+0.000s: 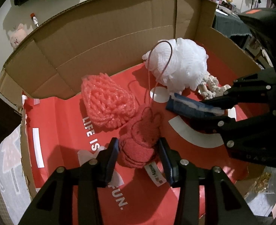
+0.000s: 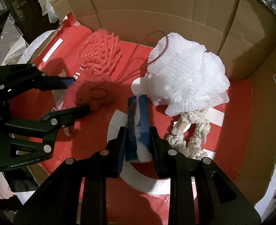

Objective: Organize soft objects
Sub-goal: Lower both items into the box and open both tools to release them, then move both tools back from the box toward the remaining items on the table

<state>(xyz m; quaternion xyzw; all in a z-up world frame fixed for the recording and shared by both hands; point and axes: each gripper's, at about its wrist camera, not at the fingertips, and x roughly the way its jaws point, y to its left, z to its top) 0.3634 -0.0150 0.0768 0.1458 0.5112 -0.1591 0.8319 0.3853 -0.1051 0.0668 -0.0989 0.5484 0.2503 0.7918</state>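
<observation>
Worked inside a cardboard box (image 1: pixel 110 37) lined with a red bag (image 1: pixel 63 131) bearing white lettering.

Straddled a pink plush rabbit (image 1: pixel 138 136) with the left tool (image 1: pixel 138 150), jaws parted, one pad close at each flank of the toy. Saw no squeeze in the plush; could not tell for sure about light contact. Found the rabbit lying flat on the red bag between the fingers, head away from the tool, white label (image 1: pixel 154 174) trailing back beneath the right-hand finger. Confirmed the same from the right wrist view: left tool (image 2: pixel 80 95) reaching in from the side, rabbit between its two tips.

Gripped a blue roll (image 2: pixel 138 120) with the right tool (image 2: pixel 138 146), pads closed tight on the near end, white stuffing showing along one edge. Kept the far end of the roll pointing straight ahead of the tool, over the red bag.

Noted, just ahead of the left tool and past the rabbit, a pink mesh puff (image 1: pixel 106 103). Noted, ahead and to the right of the right tool, a white mesh puff (image 2: pixel 186 78) with a thin dark cord (image 1: pixel 168 56) looped over it, near the box's far wall. Spotted a cream knitted rope toy (image 2: pixel 194 138) just right of the right tool's fingers, partly tucked under the white puff.
</observation>
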